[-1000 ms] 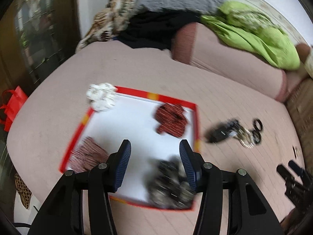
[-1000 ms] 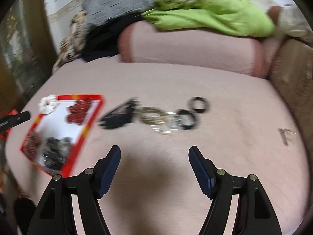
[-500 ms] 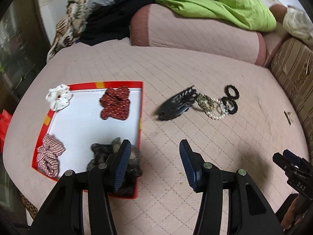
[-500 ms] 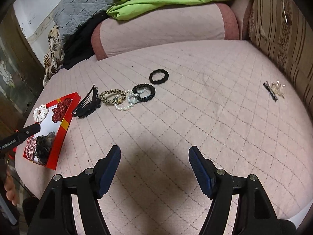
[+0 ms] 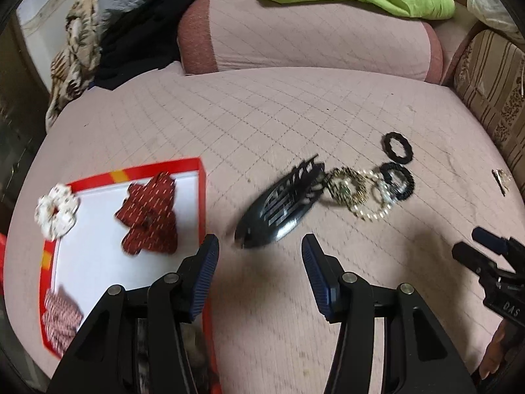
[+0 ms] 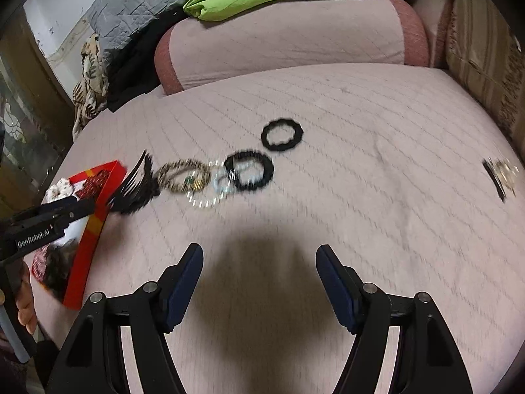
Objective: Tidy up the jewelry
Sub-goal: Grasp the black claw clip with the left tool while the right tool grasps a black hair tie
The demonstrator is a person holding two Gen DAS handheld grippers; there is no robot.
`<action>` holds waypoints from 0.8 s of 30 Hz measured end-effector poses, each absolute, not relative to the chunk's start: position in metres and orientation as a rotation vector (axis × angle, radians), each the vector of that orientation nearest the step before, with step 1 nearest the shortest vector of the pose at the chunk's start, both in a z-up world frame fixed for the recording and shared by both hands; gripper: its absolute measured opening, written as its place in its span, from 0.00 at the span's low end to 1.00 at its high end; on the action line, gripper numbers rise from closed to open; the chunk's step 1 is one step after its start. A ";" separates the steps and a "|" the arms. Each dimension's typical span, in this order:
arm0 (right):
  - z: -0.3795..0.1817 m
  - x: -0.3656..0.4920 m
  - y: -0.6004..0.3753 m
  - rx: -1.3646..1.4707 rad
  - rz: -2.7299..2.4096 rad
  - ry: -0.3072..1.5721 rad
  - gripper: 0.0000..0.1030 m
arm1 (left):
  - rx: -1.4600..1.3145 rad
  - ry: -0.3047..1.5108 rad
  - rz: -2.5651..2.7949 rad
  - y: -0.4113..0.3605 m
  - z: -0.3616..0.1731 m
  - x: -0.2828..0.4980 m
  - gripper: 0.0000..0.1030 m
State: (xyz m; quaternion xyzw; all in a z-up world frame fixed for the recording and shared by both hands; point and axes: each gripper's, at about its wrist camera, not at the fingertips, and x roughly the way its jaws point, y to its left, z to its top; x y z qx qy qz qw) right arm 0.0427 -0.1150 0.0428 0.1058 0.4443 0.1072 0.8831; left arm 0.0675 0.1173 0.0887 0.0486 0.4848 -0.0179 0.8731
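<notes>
Tray (image 5: 201,197) sits at the bed's (image 5: 279,105) left edge – scrunchies (image 5: 149,211) lie in it, one (image 5: 56,211) on its far-left corner. Hair clip (image 5: 279,210) lies on the bed just right of the tray. Bracelets (image 5: 361,190) touch the clip's right end, hair tie (image 5: 397,182) overlapping them – a second tie (image 5: 397,144) behind, apart. Small clip (image 5: 500,179) near the right edge. Bolster (image 5: 305,32) along the far edge.

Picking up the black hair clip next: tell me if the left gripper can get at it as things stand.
Probably yes. The left gripper is open and empty, the black hair clip lies just ahead on the bedspread, nothing between.
</notes>
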 end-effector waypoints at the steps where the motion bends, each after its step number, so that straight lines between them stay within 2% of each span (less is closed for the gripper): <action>1: 0.042 0.052 -0.115 0.216 0.216 0.920 0.69 | 0.101 1.014 -0.039 0.117 0.087 0.074 0.50; 6: 0.036 0.097 -0.120 0.195 0.177 0.920 0.60 | 0.103 1.004 -0.057 0.122 0.080 0.098 0.50; 22: 0.006 0.193 -0.114 0.153 0.102 0.920 0.58 | -0.041 1.094 -0.192 0.137 0.043 0.146 0.50; 23: 0.006 0.195 -0.112 0.137 0.097 0.920 0.55 | -0.042 1.103 -0.210 0.134 0.042 0.146 0.50; 24: 0.006 0.197 -0.112 0.125 0.088 0.919 0.40 | -0.042 1.120 -0.242 0.129 0.039 0.146 0.50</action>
